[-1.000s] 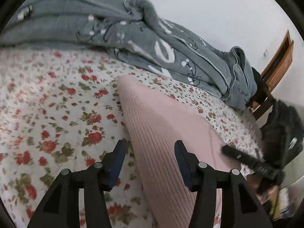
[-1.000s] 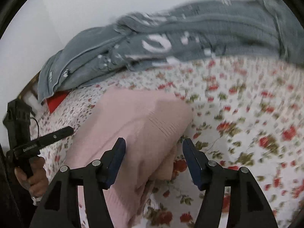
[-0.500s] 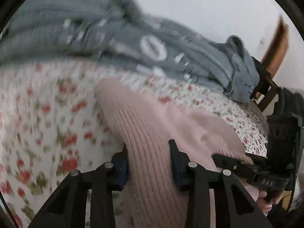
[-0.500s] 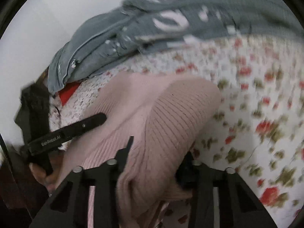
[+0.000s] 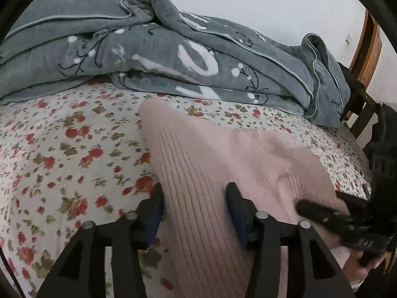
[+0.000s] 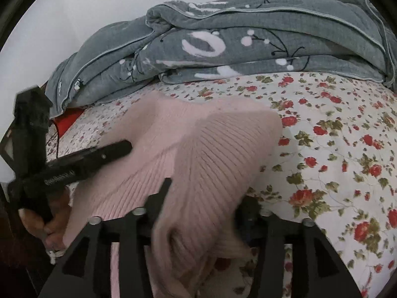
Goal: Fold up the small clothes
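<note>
A pink ribbed knit garment (image 5: 223,154) lies on the floral bedsheet (image 5: 62,144), partly lifted. My left gripper (image 5: 194,206) is shut on the garment's near edge, with knit bunched between the fingers. My right gripper (image 6: 206,198) is shut on another part of the same pink garment (image 6: 211,149), which drapes over and hides its right finger. Each gripper shows in the other's view: the right gripper's black finger (image 5: 320,211) at lower right, the left gripper's finger (image 6: 99,154) at left, lying on the knit.
A grey quilt with white letters (image 5: 173,57) is piled along the wall behind the garment; it also shows in the right wrist view (image 6: 235,42). A wooden chair (image 5: 362,74) stands at the bed's far end. A red item (image 6: 67,119) lies under the quilt's edge.
Both grippers went from open around the garment to shut on it. They have drawn the pink knit up and toward the quilt, raising a fold.
</note>
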Available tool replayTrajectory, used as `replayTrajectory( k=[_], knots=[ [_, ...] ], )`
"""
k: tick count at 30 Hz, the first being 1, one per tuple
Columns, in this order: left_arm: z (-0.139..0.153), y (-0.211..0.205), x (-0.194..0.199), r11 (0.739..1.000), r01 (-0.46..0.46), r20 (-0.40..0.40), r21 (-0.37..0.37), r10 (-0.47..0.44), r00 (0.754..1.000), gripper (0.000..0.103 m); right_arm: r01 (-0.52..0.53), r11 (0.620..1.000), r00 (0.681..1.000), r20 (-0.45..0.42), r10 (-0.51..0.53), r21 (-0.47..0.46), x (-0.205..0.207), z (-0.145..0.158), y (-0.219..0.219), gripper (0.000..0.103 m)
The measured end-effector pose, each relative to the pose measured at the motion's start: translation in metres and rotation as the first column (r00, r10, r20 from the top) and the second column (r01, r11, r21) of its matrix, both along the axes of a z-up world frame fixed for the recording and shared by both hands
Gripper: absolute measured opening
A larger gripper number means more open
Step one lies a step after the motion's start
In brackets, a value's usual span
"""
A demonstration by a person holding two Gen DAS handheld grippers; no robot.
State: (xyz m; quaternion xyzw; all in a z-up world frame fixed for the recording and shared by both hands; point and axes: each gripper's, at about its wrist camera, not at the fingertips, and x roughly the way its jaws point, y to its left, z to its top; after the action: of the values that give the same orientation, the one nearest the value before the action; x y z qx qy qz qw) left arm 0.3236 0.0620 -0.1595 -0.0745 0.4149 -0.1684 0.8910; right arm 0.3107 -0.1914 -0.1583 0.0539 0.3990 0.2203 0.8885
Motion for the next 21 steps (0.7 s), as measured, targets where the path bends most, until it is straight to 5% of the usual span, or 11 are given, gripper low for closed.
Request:
replayTrajectory(
  k=[4, 8, 13, 21],
  knots=[
    [0.007, 0.001, -0.018, 1.0, 0.019, 0.001, 0.013, -0.019, 1.0, 0.058, 0.02, 0.998, 0.999, 0.05, -0.016, -0.064, -0.015, 0.003, -0.006, 0.055],
    [0.013, -0.003, -0.036, 0.998, 0.06, 0.008, 0.016, -0.06, 0.998, 0.064, 0.083, 0.996, 0.994, 0.077, -0.081, -0.015, -0.03, 0.008, -0.024, 0.055],
    [0.016, -0.005, -0.06, 0.998, 0.044, 0.004, 0.036, -0.044, 0.999, 0.064, 0.13, 0.989, 0.988, 0.093, -0.124, -0.065, -0.047, 0.002, -0.023, 0.046],
    [0.021, -0.017, -0.095, 0.995, 0.028, -0.013, 0.094, -0.027, 1.0, 0.064, 0.165, 0.982, 0.983, 0.091, -0.157, -0.096, -0.086, 0.01, -0.023, 0.045]
  ],
)
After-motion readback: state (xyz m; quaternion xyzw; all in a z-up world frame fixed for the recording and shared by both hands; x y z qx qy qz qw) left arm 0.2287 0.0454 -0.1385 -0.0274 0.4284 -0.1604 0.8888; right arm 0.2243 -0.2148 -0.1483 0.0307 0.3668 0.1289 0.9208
